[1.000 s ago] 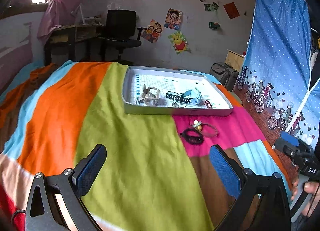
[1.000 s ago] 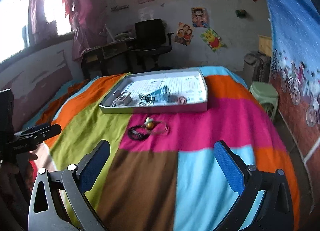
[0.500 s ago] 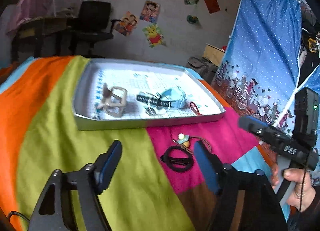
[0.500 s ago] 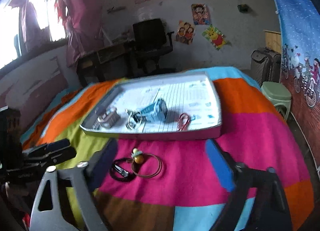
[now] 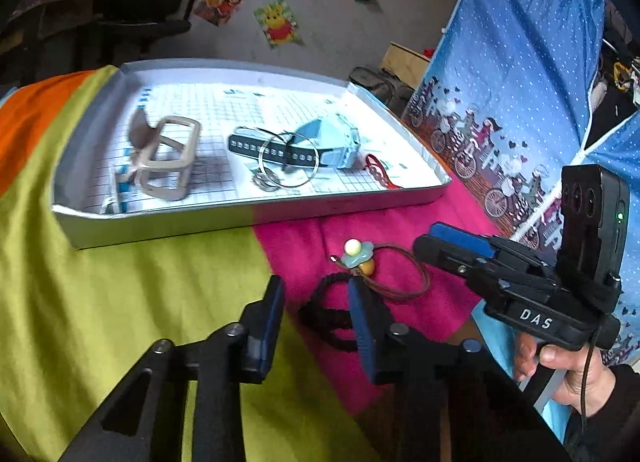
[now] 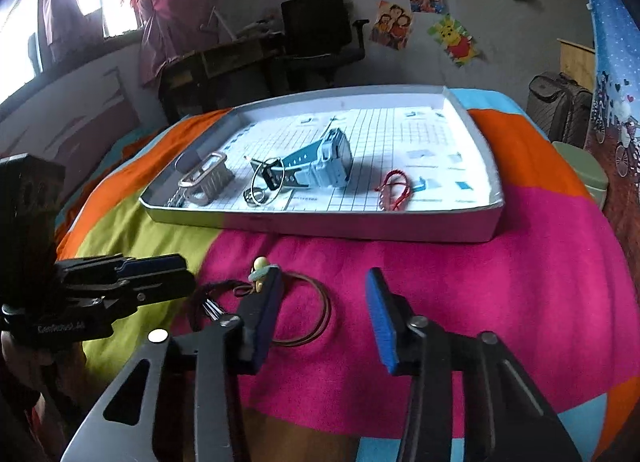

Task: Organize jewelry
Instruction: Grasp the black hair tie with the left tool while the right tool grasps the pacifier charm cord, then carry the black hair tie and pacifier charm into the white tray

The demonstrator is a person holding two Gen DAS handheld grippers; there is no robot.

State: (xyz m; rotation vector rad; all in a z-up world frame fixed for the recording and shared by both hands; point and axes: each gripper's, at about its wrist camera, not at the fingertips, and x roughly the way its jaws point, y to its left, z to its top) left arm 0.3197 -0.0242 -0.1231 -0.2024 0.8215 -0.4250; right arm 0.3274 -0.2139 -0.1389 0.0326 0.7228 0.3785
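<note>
Tray (image 5: 160, 228) at far side already holds watch (image 5: 332, 142), rings and clips. Two bracelets remain on the blanket near it: black cord (image 5: 328, 314), beaded loop (image 6: 312, 314). Left gripper (image 5: 316, 322) and right gripper (image 6: 324, 314) closing, nothing gripped.

You can read the white letters "DAS" on the side of the black right gripper (image 5: 460, 246) that your hand holds, and the small words on the left gripper (image 6: 160, 274) are too blurry.
</note>
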